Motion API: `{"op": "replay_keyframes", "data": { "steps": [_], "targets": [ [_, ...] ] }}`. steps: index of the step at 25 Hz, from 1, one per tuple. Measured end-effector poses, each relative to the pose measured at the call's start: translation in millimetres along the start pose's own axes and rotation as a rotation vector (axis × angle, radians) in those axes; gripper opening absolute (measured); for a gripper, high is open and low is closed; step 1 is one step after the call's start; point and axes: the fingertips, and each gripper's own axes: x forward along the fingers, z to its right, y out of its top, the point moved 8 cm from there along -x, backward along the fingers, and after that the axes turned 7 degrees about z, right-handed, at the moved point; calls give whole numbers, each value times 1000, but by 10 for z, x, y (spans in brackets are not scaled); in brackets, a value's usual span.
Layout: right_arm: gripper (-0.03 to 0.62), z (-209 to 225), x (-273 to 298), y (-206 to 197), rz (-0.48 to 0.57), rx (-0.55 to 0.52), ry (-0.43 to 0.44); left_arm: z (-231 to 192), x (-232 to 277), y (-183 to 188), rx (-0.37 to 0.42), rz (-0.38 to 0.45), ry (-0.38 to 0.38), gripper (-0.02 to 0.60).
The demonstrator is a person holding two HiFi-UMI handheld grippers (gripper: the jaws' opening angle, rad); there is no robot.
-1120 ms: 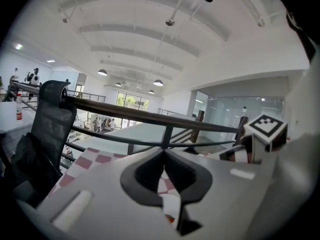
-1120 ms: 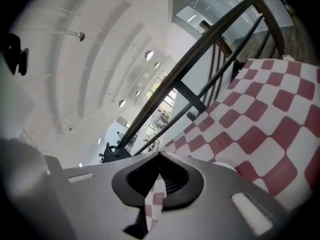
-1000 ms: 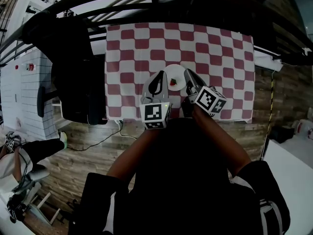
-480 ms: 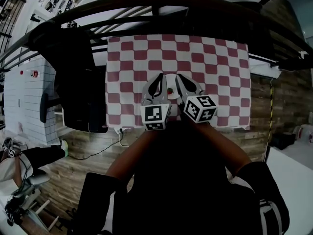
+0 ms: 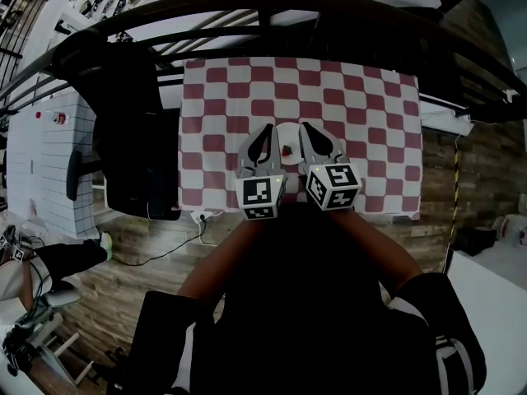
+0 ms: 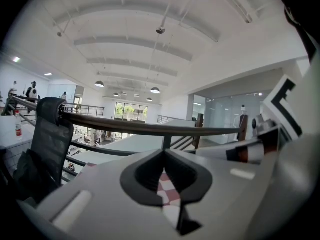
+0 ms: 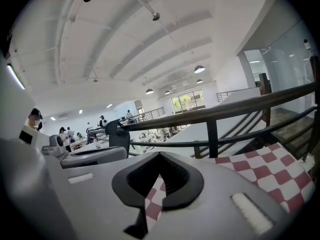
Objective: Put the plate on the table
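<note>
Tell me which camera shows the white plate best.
The head view: the plate shows against the checkered cloth between the left gripper and right gripper, partly hidden. Both gripper views show cloth but no plate.

The right gripper [image 5: 311, 138] now sits rolled level, closer beside the left gripper [image 5: 262, 142], hiding more of the plate [image 5: 288, 133].

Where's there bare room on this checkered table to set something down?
Bare table: the far half toward the railing, the left strip beside the black chair, the right end. Crowded: near middle, where left claw and right claw flank the plate.
</note>
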Motion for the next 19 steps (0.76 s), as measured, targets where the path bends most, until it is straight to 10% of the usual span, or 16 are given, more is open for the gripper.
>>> {"op": "replay_keyframes", "data": {
  "steps": [19],
  "targets": [
    [-3, -60, -66, -4, 3, 10, 12, 42, -114, 17, 11, 8, 1, 11]
  ]
}}
